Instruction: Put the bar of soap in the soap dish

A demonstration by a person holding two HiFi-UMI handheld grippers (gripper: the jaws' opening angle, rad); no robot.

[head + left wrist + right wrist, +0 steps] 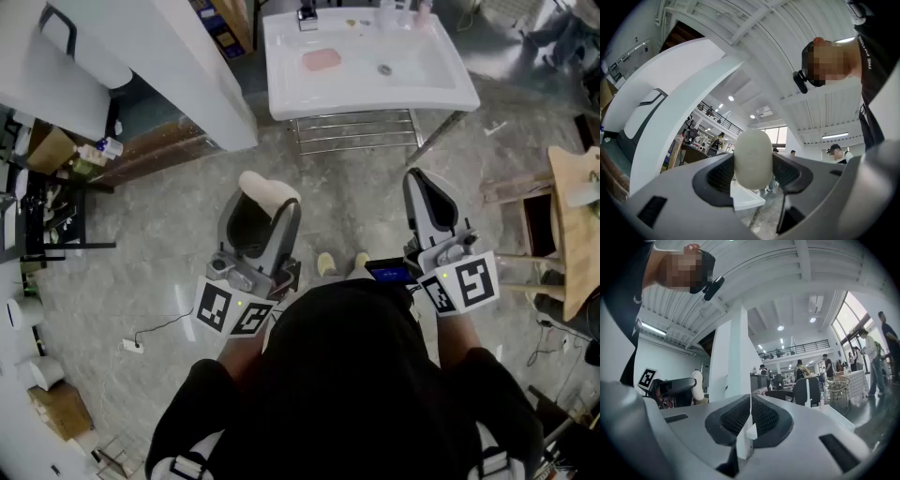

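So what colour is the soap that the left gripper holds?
The soap is creamy white; the left gripper view shows it best.

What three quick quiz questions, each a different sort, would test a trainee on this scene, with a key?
1. True or false: the right gripper holds the soap.
2. Whose jaws are together with nothing between them? A: left gripper. B: right gripper. C: both.
3. Fill in: the small object lying in the sink is ____ in colour.

Key: 1 false, the left gripper holds the soap. 2 B. 3 pink.
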